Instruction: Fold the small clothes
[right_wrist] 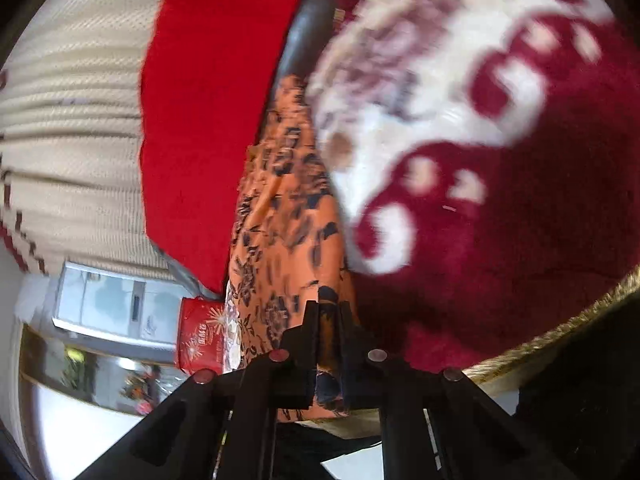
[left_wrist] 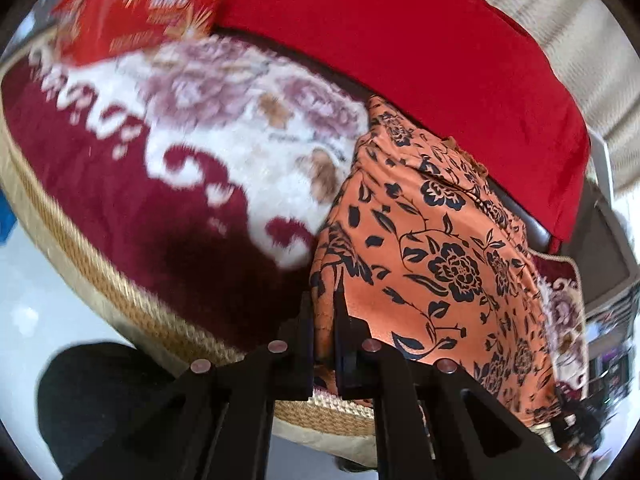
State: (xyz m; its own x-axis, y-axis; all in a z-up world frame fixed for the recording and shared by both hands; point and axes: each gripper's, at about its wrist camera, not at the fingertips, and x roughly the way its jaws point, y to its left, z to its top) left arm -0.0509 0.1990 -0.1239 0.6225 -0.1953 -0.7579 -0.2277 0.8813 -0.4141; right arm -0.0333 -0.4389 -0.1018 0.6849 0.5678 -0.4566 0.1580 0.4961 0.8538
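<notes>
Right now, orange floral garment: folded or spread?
Neither fully: the orange floral garment hangs bunched, lifted off the blanket, pinched by left claw and right claw.

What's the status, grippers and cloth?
Left gripper shut on orange cloth. Right gripper shut on it too. Cloth over blanket. Nothing blocking.
</notes>
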